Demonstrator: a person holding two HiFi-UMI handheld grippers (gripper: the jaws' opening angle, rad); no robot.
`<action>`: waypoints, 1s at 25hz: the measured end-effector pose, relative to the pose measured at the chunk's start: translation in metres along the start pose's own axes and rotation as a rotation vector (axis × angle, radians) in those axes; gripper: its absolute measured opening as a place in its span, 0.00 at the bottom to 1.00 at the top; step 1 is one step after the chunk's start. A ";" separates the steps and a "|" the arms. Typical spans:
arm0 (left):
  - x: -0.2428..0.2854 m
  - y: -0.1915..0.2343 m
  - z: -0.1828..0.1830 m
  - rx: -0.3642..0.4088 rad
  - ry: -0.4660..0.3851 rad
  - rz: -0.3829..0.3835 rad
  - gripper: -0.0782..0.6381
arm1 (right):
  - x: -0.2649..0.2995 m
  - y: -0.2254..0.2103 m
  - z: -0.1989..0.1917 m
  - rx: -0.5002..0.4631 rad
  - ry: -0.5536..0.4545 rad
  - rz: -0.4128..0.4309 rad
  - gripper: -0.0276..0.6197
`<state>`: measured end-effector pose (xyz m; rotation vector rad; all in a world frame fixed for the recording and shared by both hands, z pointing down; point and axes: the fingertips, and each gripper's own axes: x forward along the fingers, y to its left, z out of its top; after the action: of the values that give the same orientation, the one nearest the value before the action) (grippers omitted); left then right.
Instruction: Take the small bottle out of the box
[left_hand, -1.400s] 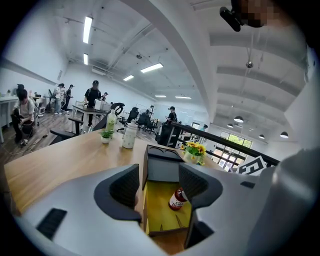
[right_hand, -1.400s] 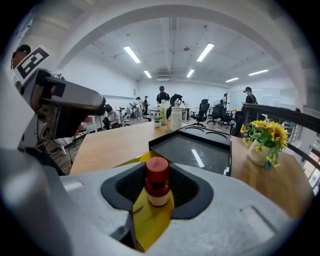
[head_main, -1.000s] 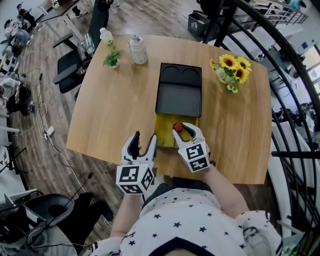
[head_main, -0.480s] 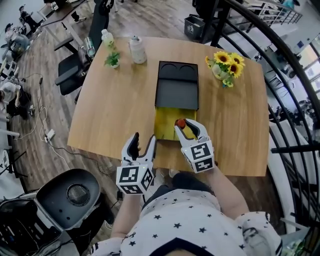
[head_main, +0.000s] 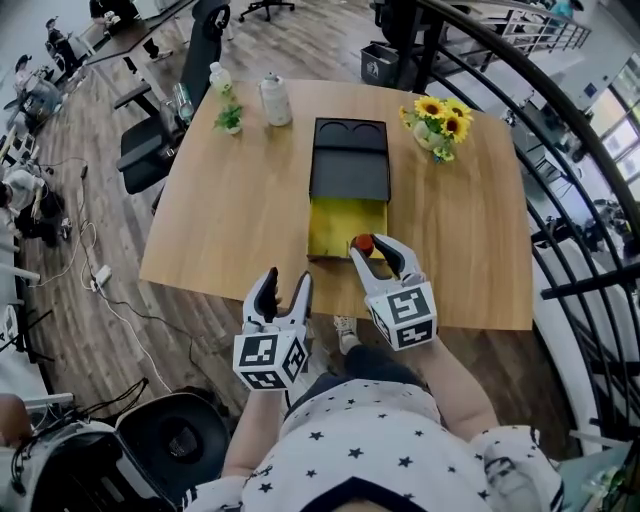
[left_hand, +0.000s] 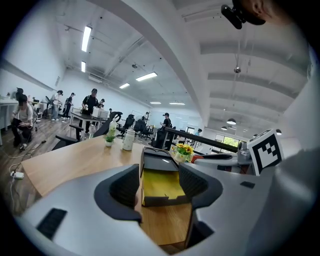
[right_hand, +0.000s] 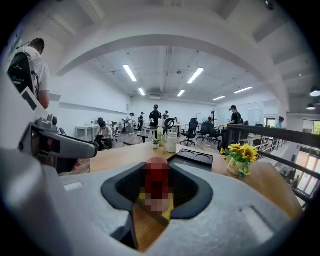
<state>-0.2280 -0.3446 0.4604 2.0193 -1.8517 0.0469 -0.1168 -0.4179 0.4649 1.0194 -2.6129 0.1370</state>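
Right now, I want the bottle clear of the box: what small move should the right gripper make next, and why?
Probably carry it rightward and set it on the bare table. The right gripper has its jaws closed on the small bottle, which appears to hang over the near right corner of the box, with free tabletop beside it.

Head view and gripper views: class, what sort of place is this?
Most likely an open-plan office: swivel chairs beside the wooden table, people at desks farther back, and strip lights overhead.
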 end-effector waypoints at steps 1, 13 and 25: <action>-0.006 -0.002 -0.002 0.002 -0.003 -0.003 0.43 | -0.007 0.004 0.000 0.001 -0.007 -0.003 0.26; -0.077 -0.032 -0.017 0.024 -0.050 -0.034 0.43 | -0.089 0.046 0.003 0.012 -0.077 -0.036 0.26; -0.139 -0.071 -0.035 0.042 -0.076 -0.066 0.43 | -0.173 0.078 -0.005 0.019 -0.119 -0.052 0.26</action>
<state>-0.1680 -0.1986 0.4341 2.1372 -1.8419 -0.0098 -0.0492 -0.2485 0.4133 1.1335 -2.6929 0.0911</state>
